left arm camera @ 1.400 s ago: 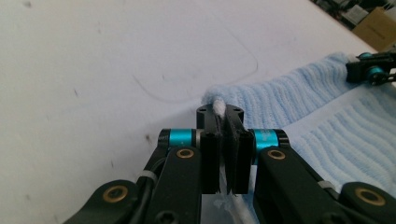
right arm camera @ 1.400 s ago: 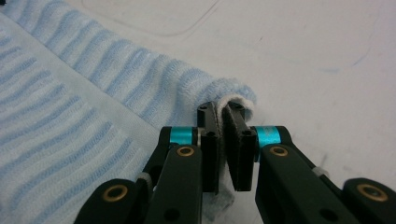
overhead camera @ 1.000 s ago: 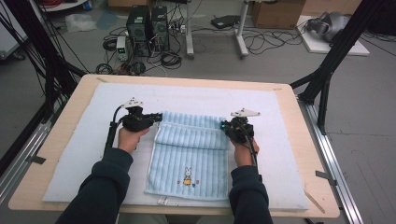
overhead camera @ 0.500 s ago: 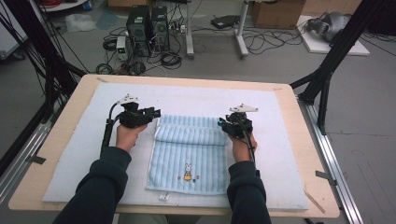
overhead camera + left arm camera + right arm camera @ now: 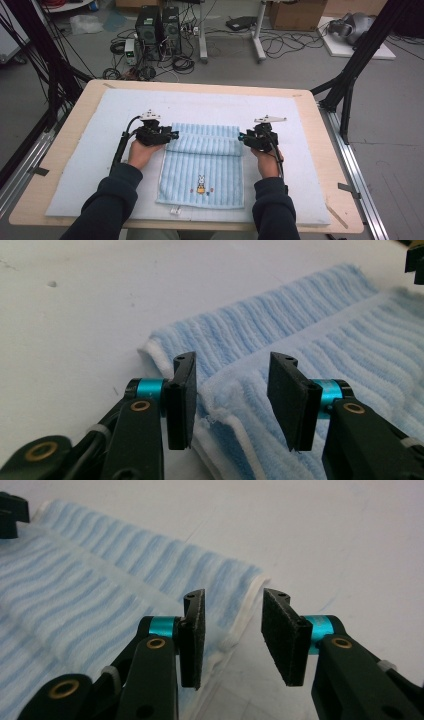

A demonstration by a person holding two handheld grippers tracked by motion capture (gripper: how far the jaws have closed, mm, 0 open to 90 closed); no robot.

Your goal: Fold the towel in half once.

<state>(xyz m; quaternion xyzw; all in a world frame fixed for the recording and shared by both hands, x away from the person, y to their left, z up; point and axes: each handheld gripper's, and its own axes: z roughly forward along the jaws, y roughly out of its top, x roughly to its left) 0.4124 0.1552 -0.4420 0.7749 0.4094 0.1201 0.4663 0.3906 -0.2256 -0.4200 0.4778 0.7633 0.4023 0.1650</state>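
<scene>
Both forearms reach in level over the table (image 5: 320, 125), the left gripper (image 5: 172, 135) at the left end and the right gripper (image 5: 243, 136) at the right end of the towel's folded-over far edge, each pointing inward. The blue striped towel (image 5: 202, 170) lies flat on the white mat (image 5: 90, 150), its far edge doubled over. Both pairs of jaws have just been opening and stand released; the fold's corner lies loose between the left pads (image 5: 181, 400), and the towel's white edge lies at the right gripper's gap, ungripped.
</scene>
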